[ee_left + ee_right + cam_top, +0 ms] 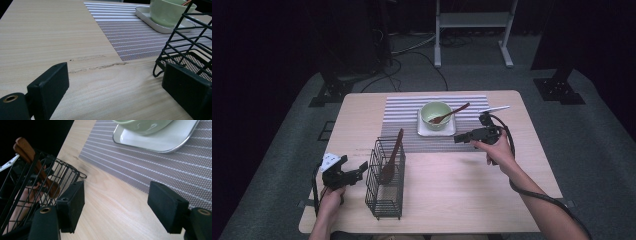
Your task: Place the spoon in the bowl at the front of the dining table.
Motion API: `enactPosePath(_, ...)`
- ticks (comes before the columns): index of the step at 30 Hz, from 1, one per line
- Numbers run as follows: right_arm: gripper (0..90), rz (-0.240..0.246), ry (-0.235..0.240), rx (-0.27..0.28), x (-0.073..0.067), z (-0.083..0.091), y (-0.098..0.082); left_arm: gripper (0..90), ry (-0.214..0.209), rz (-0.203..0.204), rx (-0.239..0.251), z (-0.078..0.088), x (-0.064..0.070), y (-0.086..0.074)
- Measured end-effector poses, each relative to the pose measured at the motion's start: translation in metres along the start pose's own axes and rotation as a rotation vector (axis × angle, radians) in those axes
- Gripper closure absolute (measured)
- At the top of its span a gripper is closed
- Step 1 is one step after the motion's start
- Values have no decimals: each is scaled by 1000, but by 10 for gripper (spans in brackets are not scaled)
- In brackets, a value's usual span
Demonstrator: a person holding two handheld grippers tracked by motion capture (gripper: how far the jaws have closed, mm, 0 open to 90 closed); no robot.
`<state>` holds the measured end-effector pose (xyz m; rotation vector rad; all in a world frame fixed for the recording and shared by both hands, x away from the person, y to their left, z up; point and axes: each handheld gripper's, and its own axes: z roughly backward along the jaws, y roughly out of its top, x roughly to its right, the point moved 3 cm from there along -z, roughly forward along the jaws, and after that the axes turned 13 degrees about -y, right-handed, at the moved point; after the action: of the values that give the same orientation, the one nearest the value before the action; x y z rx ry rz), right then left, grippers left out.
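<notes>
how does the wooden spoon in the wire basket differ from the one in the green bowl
The spoon in the wire basket stands nearly upright, handle up, while the spoon in the green bowl lies slanted, its handle resting over the rim toward the right. The basket spoon sits on the bare table near the left gripper; the bowl spoon sits on the white tray on the striped mat. Both are dark brown wood.
</notes>
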<state>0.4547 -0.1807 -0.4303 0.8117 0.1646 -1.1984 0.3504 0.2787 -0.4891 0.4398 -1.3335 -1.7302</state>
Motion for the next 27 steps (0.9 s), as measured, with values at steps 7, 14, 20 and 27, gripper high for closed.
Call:
enactPosePath(7,285,20,21,-16,-8,0,-10,65,0,0,-1,0,0,0)
enactPosePath(14,283,36,34,-21,-13,5,-19,64,0,-3,-2,0,0,0)
enactPosePath(20,283,38,45,-22,-15,7,-27,64,0,-3,-3,0,0,0)
enactPosePath(27,282,44,60,-33,-18,6,-38,64,0,-5,-3,0,0,0)
